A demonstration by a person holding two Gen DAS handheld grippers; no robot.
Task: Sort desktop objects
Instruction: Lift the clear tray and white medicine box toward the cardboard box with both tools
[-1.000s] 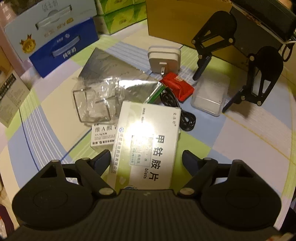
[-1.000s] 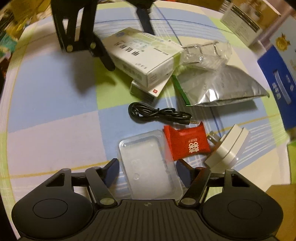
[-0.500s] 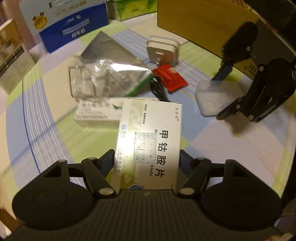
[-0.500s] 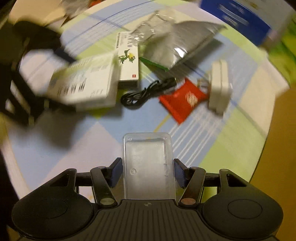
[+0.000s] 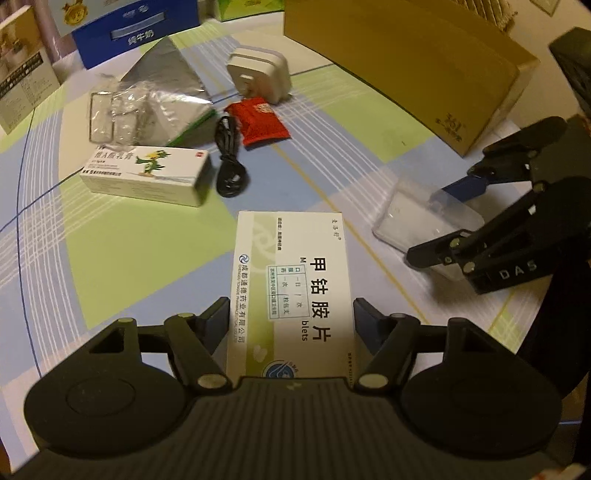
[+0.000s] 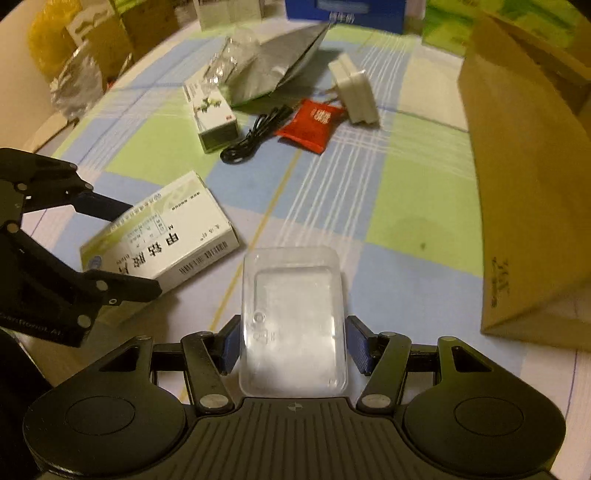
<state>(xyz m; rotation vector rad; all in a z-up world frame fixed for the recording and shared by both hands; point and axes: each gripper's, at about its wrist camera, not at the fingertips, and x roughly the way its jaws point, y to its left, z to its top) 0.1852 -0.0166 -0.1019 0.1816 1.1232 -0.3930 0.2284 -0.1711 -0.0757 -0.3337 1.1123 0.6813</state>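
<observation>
My left gripper (image 5: pixel 291 321) is shut on a white and green medicine box (image 5: pixel 291 284), held a little above the checked tablecloth; it also shows in the right wrist view (image 6: pixel 162 240). My right gripper (image 6: pixel 291 345) is shut on a clear plastic case (image 6: pixel 291 317), seen at the right in the left wrist view (image 5: pixel 417 218). On the cloth beyond lie a small white box with a green bird (image 5: pixel 147 173), a black cable (image 5: pixel 229 162), a red packet (image 5: pixel 262 123), a white plug adapter (image 5: pixel 258 74), a silver foil bag (image 5: pixel 170 85) and a clear blister pack (image 5: pixel 114 118).
A tall brown cardboard box (image 5: pixel 413 62) stands at the back right, close to my right gripper (image 6: pixel 524 184). Blue and white cartons (image 5: pixel 125 33) line the back left edge. The tablecloth (image 5: pixel 110 258) curves to an edge at the left.
Both grippers have pulled back toward the near side with their loads, away from the pile. The medicine box no longer covers the small bird box, which lies in the open.
</observation>
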